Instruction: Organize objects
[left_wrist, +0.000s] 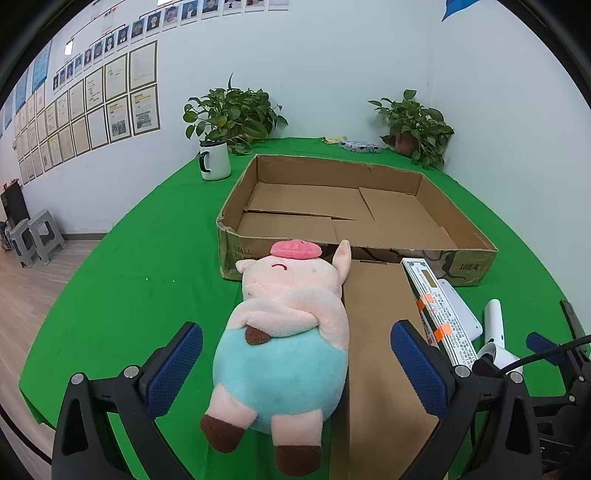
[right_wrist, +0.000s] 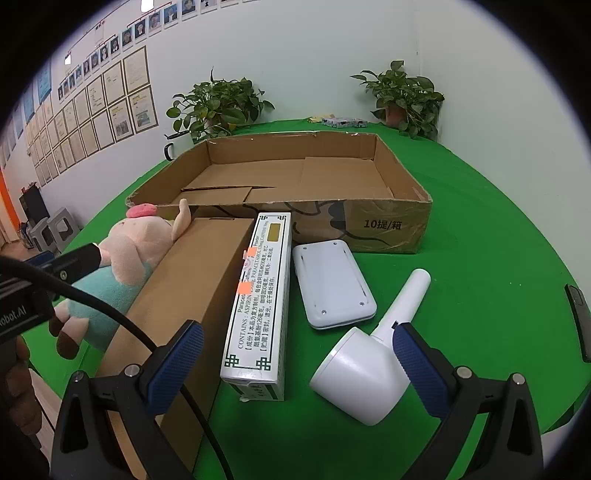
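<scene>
left tool (left_wrist: 295, 354) spread over plush pig (left_wrist: 284, 332) | right tool (right_wrist: 297, 350) spread, empty, above medicine box (right_wrist: 258, 306)

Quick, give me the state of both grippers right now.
Left gripper: open, holding nothing; plush pig lies between its jaws.
Right gripper: open, holding nothing.

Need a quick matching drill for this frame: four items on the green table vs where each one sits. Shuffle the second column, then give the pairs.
Things:
1. plush pig
2. white mug
3. medicine box
4. large cardboard tray

Places:
A. between the long brown carton and a flat white device
B. far left, beside a potted plant
C. empty, behind the other items
D. between the left gripper's open fingers

Pairs: 1-D, 2-B, 3-A, 4-C
</scene>
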